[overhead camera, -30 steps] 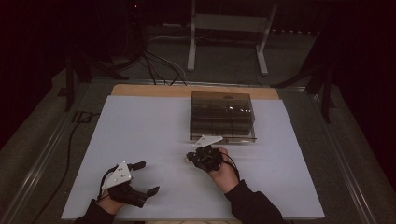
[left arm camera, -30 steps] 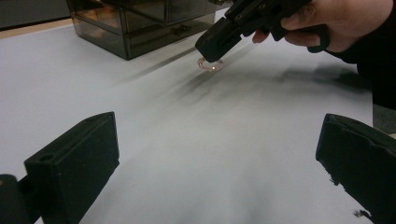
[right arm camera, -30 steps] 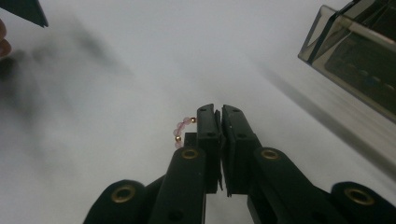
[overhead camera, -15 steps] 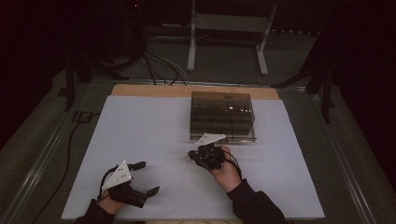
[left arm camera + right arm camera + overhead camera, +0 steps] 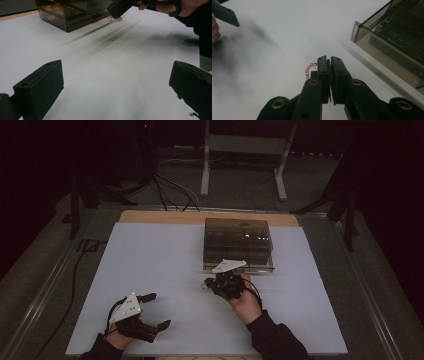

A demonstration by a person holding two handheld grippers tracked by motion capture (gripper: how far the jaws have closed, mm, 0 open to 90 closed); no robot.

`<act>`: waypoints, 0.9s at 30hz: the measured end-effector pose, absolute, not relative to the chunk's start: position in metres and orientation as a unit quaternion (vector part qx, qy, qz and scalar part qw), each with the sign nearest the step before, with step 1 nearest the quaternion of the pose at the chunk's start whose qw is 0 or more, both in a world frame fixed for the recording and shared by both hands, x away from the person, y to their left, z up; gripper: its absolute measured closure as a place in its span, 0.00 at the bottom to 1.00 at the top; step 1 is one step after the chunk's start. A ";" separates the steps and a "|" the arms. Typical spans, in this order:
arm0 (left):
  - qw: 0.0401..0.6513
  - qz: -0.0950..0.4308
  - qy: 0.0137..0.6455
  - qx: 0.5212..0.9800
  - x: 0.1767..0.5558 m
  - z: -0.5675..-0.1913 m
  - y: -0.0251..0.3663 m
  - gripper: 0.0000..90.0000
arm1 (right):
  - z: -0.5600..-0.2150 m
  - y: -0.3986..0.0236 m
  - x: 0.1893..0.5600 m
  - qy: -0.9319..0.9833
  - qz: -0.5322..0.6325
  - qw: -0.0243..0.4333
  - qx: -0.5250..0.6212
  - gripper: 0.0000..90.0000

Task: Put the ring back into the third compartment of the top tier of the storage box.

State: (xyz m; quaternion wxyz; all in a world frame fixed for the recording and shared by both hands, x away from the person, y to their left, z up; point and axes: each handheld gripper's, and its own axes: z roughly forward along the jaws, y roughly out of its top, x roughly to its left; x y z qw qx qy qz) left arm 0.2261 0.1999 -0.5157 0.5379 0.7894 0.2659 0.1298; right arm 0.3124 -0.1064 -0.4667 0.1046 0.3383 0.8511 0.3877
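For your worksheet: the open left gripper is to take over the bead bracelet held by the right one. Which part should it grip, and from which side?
Probably the free loop of the bead bracelet, which sticks out beside the right gripper, whose jaws are shut on the rest. The left gripper, jaws wide, should approach from that beaded side, facing away from the smoked drawer box.

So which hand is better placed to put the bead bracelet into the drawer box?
Right: the right gripper is shut on the bead bracelet beside the smoked drawer box; the left gripper rests open, farther away.

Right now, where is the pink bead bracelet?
The pink bead bracelet is pinched in the right gripper, above the white table, just short of the smoked drawer box.
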 end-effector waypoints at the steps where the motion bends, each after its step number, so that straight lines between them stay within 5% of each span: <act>1: 0.538 0.130 0.266 0.789 0.226 -0.516 0.200 0.01 | -0.466 -0.107 0.313 0.849 0.389 0.105 0.341 0.97; 27: 0.535 0.131 0.264 0.792 0.226 -0.516 0.199 0.01 | -0.450 -0.131 0.321 0.835 0.398 0.120 0.360 0.97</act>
